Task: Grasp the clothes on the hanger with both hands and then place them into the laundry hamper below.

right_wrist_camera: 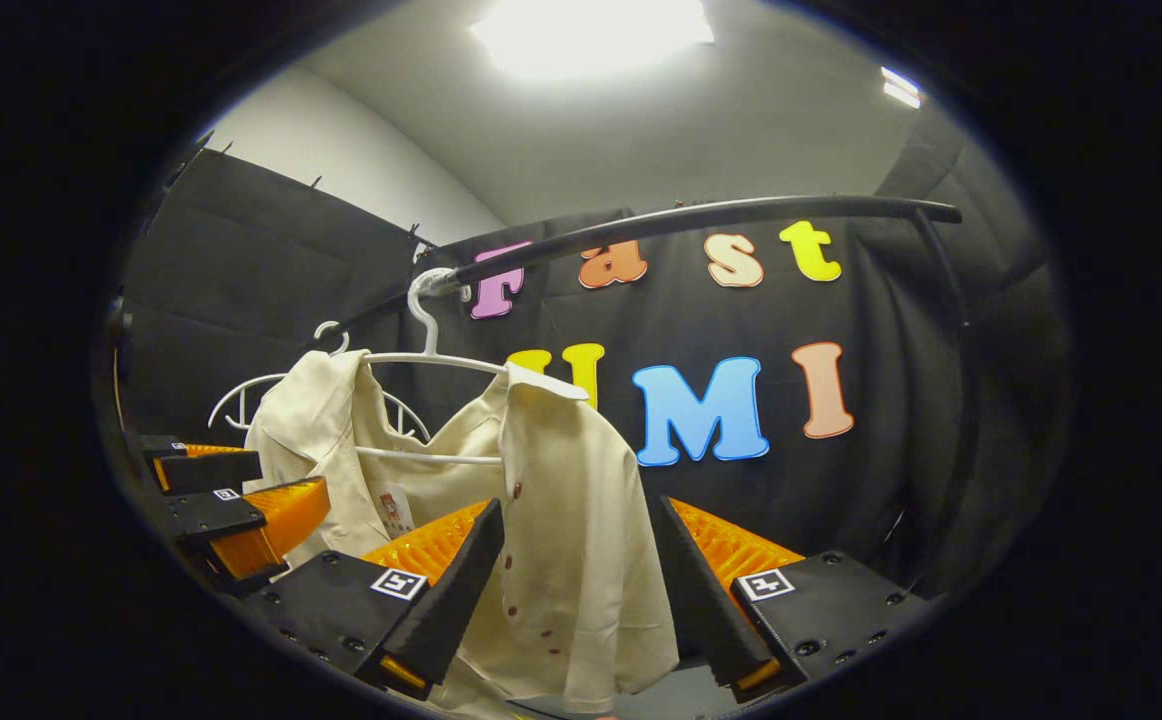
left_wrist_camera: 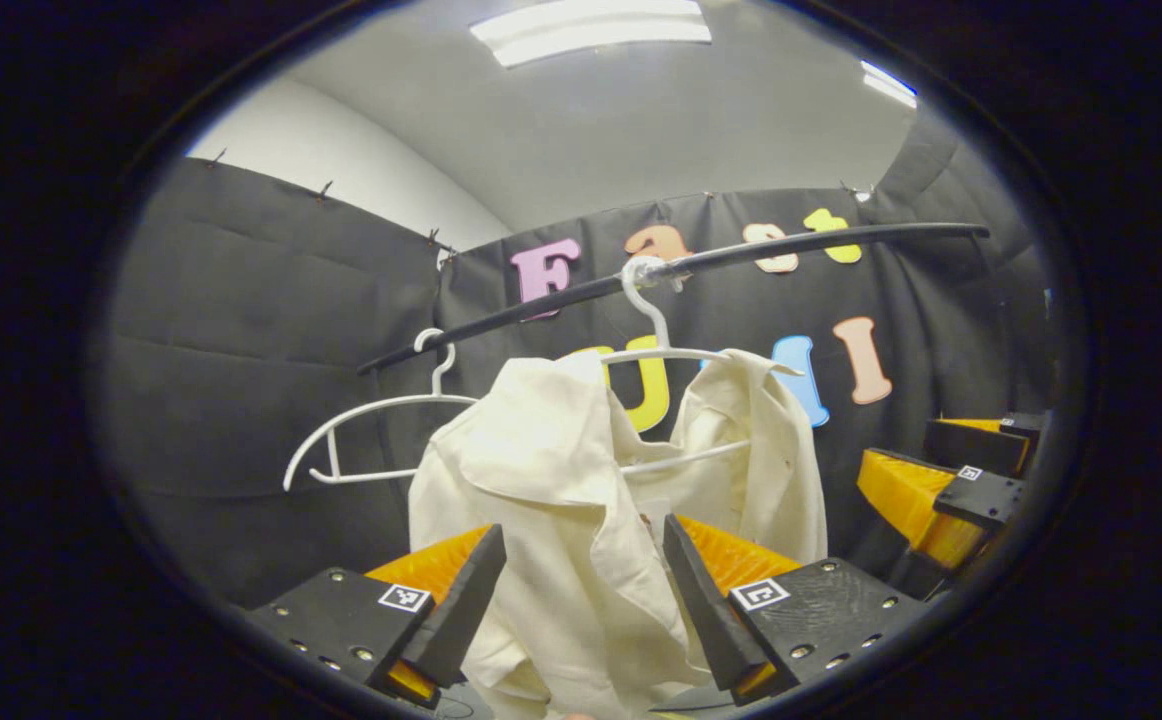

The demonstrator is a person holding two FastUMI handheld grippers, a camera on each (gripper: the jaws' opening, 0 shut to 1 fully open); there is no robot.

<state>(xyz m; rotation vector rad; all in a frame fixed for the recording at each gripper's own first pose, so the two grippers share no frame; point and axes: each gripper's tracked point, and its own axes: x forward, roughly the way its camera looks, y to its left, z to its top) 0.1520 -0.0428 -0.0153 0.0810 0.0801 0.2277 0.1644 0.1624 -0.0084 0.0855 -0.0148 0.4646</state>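
The shirt [left_wrist_camera: 581,500] is hung on a hanger [left_wrist_camera: 661,350] from the rail [left_wrist_camera: 681,265]; each released gripper, left [left_wrist_camera: 581,590] and right [right_wrist_camera: 576,590], is straddling a front panel, seemingly not yet touching.

Both views look up from close below, sharing the shirt [left_wrist_camera: 581,500] [right_wrist_camera: 541,500] and rail [left_wrist_camera: 681,268] [right_wrist_camera: 701,215]

This is a small booth made for trying things out, not a real home. Black cloth walls [right_wrist_camera: 271,250] hang all around, pinned up at the top. A black rail [right_wrist_camera: 701,212] runs across at 12 o'clock, holding white hangers [left_wrist_camera: 361,440]. Flat ceiling lights [left_wrist_camera: 591,28] shine overhead, above a plain white wall [left_wrist_camera: 341,165] at 11 o'clock.
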